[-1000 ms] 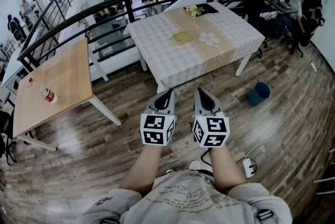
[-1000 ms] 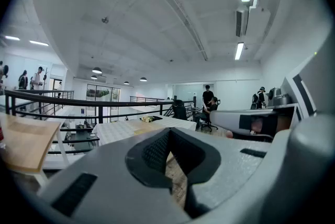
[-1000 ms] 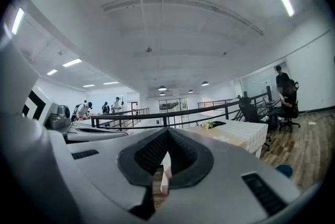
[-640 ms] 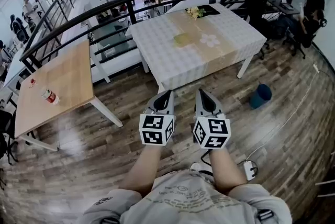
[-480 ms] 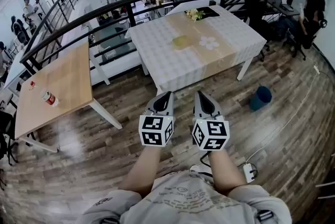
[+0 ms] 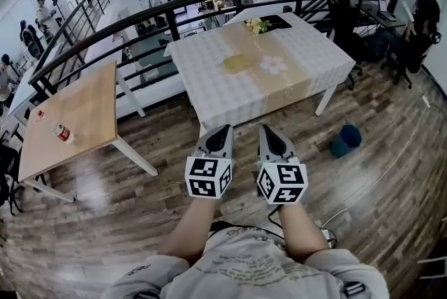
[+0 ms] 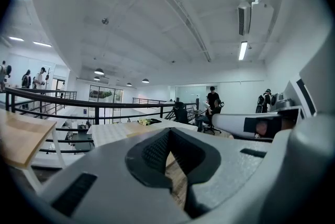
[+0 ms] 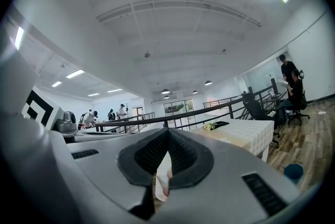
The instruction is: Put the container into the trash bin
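Wood floor (image 6: 126, 214); table (image 6: 314, 53), container (image 6: 237, 63) at its middle, well ahead of left tongs (image 6: 222, 130) and right tongs (image 6: 267, 130), both closed, empty; trash bin (image 6: 346, 140) rightward.

Wood-plank floor (image 6: 105, 221) carries two tables, well apart. Table with checked cloth (image 6: 314, 53), beige runner (image 6: 279, 91) down the middle: yellow-green dish (image 6: 237, 63) and white flower-shaped piece (image 6: 273, 65) near each other on the runner, flower bunch (image 6: 257, 25) plus a dark flat thing (image 6: 276, 22) at the far end. Bare wooden table (image 6: 84, 116): red-and-white bottle (image 6: 63, 133) on its side near the left edge. Blue trash bin (image 6: 346, 139) stands on the floor near the clothed table's right leg
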{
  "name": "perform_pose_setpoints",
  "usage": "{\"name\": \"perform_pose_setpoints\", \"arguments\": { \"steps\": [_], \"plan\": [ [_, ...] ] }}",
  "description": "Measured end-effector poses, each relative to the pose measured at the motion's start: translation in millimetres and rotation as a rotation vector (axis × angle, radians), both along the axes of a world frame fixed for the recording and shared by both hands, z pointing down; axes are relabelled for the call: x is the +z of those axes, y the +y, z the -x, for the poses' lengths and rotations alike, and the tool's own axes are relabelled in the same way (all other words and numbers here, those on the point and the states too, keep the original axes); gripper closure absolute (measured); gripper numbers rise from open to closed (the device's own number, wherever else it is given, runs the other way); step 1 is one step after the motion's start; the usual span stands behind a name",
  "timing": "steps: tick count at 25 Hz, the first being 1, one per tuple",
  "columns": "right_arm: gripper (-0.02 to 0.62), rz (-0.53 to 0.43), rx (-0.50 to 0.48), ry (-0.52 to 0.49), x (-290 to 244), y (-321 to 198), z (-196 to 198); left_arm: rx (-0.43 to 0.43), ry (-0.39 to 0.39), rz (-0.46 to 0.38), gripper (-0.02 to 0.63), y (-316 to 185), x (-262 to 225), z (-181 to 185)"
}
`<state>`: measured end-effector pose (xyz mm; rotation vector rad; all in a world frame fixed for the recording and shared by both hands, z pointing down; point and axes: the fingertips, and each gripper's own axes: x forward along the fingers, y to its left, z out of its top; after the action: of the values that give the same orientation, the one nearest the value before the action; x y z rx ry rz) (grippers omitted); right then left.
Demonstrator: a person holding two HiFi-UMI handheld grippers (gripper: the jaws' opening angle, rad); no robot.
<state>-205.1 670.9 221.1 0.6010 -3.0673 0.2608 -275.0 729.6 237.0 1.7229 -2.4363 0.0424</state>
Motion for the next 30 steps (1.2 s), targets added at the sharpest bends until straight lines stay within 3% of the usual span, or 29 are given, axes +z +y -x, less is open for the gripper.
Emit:
{"name": "perform_pose_setpoints", "arguments": {
  "steps": [5, 13, 21, 30],
  "plan": [
    [0.594, 0.008, -0.016, 0.002, 6, -17, -5, -0.021, 0.003, 0.015, 0.603, -14, 7, -3],
    [0.594, -0.021, -0.043, 0.002, 8, -31, 21, -0.048, 0.018, 0.011, 0.603, -28, 18, 25],
    [0.594, -0.031, -0.02, 0.023, 28, -72, 78, -0.022, 0.014, 0.005, 0.603, -72, 31, 87],
    [0.594, -0.029, -0.023, 0.059, 47, -129, 180, -0.021, 0.062, 0.021, 0.603, -130, 57, 188]
  ]
}}
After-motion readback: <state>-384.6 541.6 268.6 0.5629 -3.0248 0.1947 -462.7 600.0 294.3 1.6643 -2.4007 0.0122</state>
